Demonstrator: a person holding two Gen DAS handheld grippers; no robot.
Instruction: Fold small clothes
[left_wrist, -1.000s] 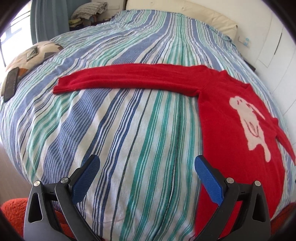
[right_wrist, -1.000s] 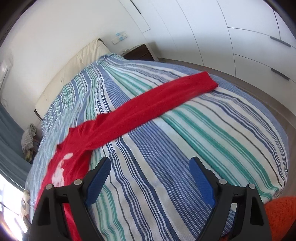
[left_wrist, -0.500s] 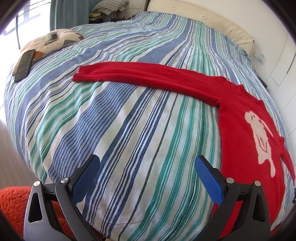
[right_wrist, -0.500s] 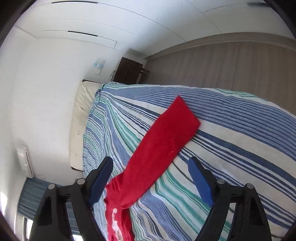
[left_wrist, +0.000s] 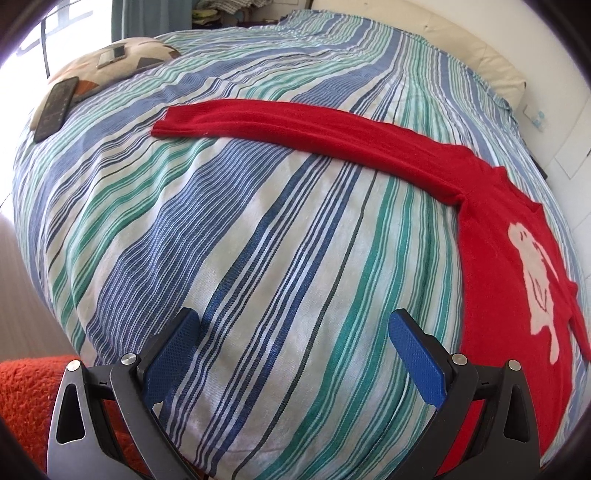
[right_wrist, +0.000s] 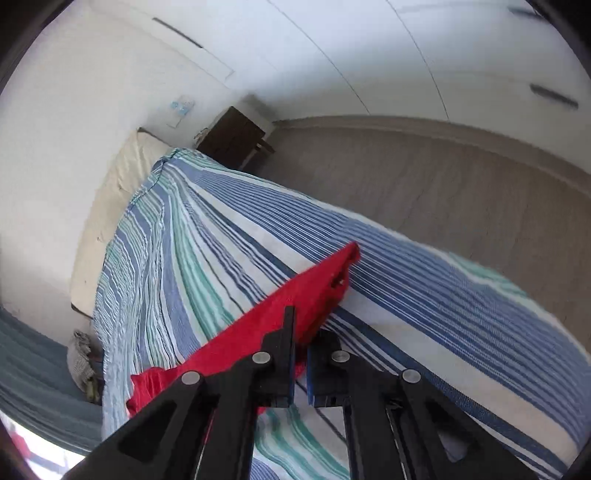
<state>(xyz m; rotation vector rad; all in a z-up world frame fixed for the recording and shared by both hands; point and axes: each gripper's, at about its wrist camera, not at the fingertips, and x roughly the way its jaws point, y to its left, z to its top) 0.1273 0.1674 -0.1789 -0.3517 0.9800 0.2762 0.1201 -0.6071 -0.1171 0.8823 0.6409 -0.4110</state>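
A red sweater (left_wrist: 495, 266) with a pale animal motif lies flat on the striped bed cover (left_wrist: 221, 229). One long sleeve (left_wrist: 295, 122) stretches left across the bed. My left gripper (left_wrist: 294, 321) hovers open over bare cover, left of the sweater's body, with nothing between its blue pads. In the right wrist view, the other sleeve (right_wrist: 314, 291) runs up to its cuff near the bed's edge. My right gripper (right_wrist: 301, 332) is closing tight on that sleeve, and red cloth shows in the thin gap between its pads.
A patterned pillow (left_wrist: 118, 62) at the bed's far left carries a dark remote (left_wrist: 55, 107) and a small phone. An orange rug (left_wrist: 26, 387) lies below the bed's near edge. A dark nightstand (right_wrist: 232, 136) and grey floor (right_wrist: 443, 177) lie beyond the bed.
My right gripper swung along the sleeve toward its cuff end, rolled, and closed from wide open onto the red cloth. My left gripper sank a little and rolled, staying open.
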